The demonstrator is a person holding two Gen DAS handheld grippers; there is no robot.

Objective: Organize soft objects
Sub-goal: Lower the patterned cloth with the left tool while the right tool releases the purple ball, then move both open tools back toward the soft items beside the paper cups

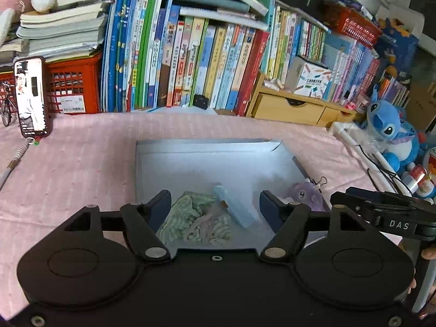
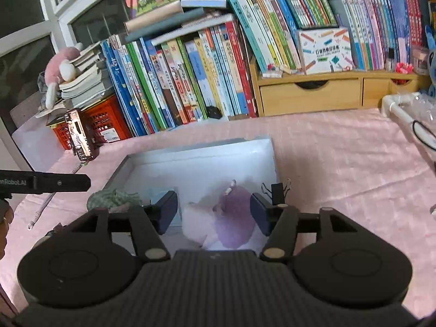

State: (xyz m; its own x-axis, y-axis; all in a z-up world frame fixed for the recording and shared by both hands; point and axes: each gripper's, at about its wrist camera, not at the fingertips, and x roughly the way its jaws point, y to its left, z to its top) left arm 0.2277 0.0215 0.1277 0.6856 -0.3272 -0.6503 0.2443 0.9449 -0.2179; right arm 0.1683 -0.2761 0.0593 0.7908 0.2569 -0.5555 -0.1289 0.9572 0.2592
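Bench cover (image 1: 81, 169): pale pink with fine stripes. Box (image 1: 207, 158): pale blue-white inside, grey rim. Crumpled cloth (image 1: 190, 218): green and white stripes, with a pink strip. Plush toy (image 2: 235, 218): purple, beside a white-pink piece. Left claw (image 1: 215, 207) and right claw (image 2: 214, 212): black frames, dark blue pads. Crate (image 1: 70, 87): red. Stitch plush (image 1: 387, 133): blue

One open white box (image 1: 152, 160) holds one green striped cloth (image 1: 190, 215), one pale blue item (image 1: 234, 207) and one purple plush toy (image 2: 235, 218); two red crates (image 1: 73, 87) behind.
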